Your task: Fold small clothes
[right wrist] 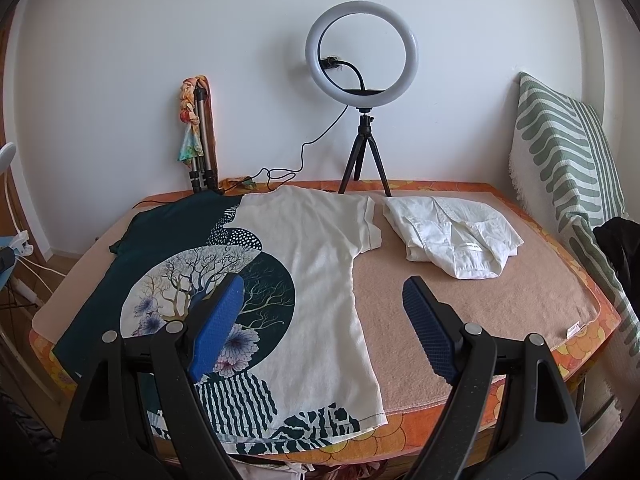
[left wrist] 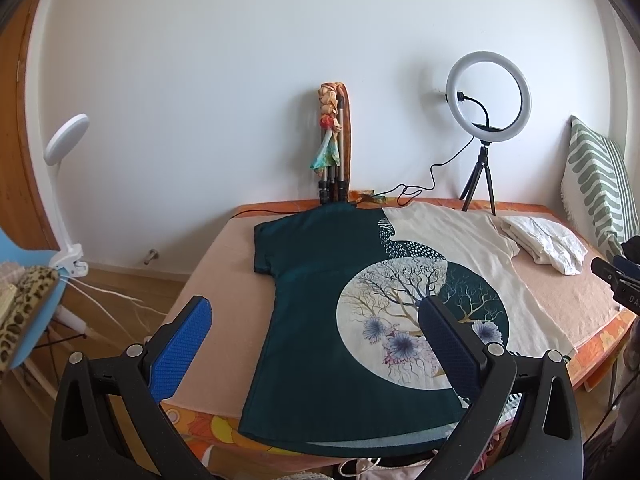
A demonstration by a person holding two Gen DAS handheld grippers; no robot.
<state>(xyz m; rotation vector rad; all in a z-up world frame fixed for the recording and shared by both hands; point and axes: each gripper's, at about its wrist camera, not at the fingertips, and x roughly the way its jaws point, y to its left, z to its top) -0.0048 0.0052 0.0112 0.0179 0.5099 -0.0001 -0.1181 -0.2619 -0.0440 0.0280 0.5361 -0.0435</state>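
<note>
T-shirt (right wrist: 320, 248) lies flat and face-up across the table (right wrist: 460, 320), nothing folded on it so far, a folded white shirt (right wrist: 452, 236) parked beside. Left gripper (left wrist: 316, 336) and right gripper (right wrist: 324, 312) both hover above with jaws wide apart, holding nothing. Likely next: each pinches a side edge, though the near hem is partly hidden.

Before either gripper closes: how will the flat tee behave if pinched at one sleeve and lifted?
The tee lies limp and thin, so it will likely drape and sag rather than hold shape. Probably light. On the fuzzy peach cover it may drag and bunch if pushed, not slide.
</note>
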